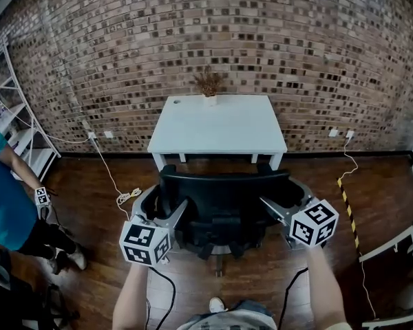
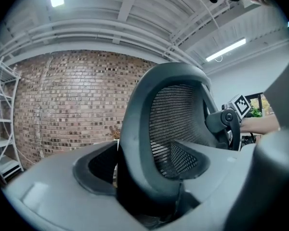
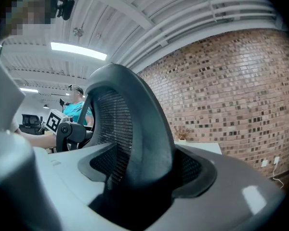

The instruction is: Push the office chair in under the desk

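Black chair (image 1: 224, 196): backrest runs 9 to 3 o'clock
Left hand-held gripper (image 1: 166, 206): clamped on its 9 o'clock edge
Right hand-held gripper (image 1: 286, 202): clamped on its 3 o'clock edge
Worktop (image 1: 220, 126): 12 o'clock, just beyond chair

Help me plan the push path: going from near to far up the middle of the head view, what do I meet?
Shoe → office chair → white desk → dried plant → brick wall.
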`<state>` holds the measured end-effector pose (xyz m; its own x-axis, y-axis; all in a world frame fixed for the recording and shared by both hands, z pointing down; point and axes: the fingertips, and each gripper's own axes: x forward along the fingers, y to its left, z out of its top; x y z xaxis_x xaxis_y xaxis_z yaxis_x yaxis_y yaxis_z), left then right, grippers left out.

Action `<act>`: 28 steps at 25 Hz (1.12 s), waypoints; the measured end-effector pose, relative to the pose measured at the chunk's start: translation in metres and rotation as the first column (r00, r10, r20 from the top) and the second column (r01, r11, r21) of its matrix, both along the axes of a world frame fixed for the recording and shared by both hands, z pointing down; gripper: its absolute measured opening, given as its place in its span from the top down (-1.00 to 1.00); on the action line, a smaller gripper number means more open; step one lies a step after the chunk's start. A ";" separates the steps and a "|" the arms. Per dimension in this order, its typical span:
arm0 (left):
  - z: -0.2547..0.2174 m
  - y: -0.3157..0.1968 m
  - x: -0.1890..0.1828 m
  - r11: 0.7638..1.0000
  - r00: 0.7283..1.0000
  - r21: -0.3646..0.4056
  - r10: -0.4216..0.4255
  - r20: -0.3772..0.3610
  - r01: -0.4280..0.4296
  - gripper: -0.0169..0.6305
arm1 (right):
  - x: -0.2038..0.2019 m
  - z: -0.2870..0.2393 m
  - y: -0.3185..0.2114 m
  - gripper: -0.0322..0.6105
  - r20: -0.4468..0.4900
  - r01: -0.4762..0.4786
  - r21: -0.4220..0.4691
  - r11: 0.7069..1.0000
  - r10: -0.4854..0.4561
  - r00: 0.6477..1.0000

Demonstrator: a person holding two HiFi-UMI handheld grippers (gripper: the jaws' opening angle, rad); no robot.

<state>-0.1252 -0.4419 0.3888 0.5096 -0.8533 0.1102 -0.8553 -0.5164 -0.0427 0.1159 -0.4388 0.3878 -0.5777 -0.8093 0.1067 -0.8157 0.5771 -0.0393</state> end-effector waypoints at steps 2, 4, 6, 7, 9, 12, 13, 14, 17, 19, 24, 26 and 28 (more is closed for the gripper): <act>0.001 -0.012 0.001 1.000 1.000 -0.003 0.002 0.000 -0.002 -0.19 | 0.001 0.001 -0.009 -0.22 0.000 -0.007 0.007 1.000 0.007 1.000; 0.001 -0.022 0.003 1.000 1.000 -0.006 0.010 0.003 -0.010 -0.19 | 0.002 0.000 -0.018 -0.22 0.000 -0.016 0.012 1.000 0.016 1.000; -0.002 -0.032 0.003 1.000 1.000 -0.008 0.017 0.004 -0.017 -0.19 | 0.002 -0.003 -0.026 -0.22 0.001 -0.022 0.013 1.000 0.022 1.000; -0.003 -0.038 0.003 1.000 1.000 -0.008 0.018 0.005 -0.018 -0.19 | 0.002 -0.004 -0.031 -0.22 0.000 -0.024 0.014 1.000 0.024 1.000; -0.004 -0.049 0.005 1.000 1.000 -0.008 0.020 0.007 -0.020 -0.19 | 0.004 -0.006 -0.041 -0.22 0.002 -0.027 0.021 0.999 0.027 1.000; -0.005 -0.066 0.007 1.000 1.000 -0.005 0.018 0.007 -0.018 -0.19 | 0.006 -0.005 -0.058 -0.22 0.003 -0.029 0.027 0.999 0.029 1.000; -0.004 -0.072 0.006 1.000 1.000 -0.005 0.016 0.005 -0.016 -0.19 | 0.005 -0.005 -0.064 -0.22 0.002 -0.028 0.025 0.999 0.028 1.000; -0.003 -0.077 0.006 1.000 1.000 -0.006 0.016 0.005 -0.016 -0.19 | 0.005 -0.005 -0.069 -0.22 0.000 -0.028 0.023 0.999 0.028 1.000; -0.001 -0.092 0.005 1.000 1.000 -0.009 0.017 0.008 -0.017 -0.19 | 0.004 -0.003 -0.084 -0.22 -0.001 -0.029 0.023 0.999 0.029 1.000; -0.002 -0.105 0.005 1.000 1.000 -0.006 0.013 0.006 -0.013 -0.19 | 0.005 -0.003 -0.097 -0.22 0.001 -0.028 0.023 0.999 0.028 1.000; -0.003 -0.139 0.010 1.000 1.000 -0.001 0.007 0.004 -0.007 -0.19 | 0.009 -0.005 -0.131 -0.22 0.000 -0.027 0.030 0.999 0.027 1.000; -0.005 -0.152 0.011 1.000 1.000 -0.001 0.006 0.004 -0.006 -0.19 | 0.010 -0.006 -0.144 -0.22 0.001 -0.029 0.032 0.999 0.029 1.000; -0.006 -0.165 0.012 1.000 1.000 -0.002 0.003 0.004 -0.003 -0.19 | 0.012 -0.008 -0.156 -0.22 0.000 -0.031 0.036 0.999 0.031 1.000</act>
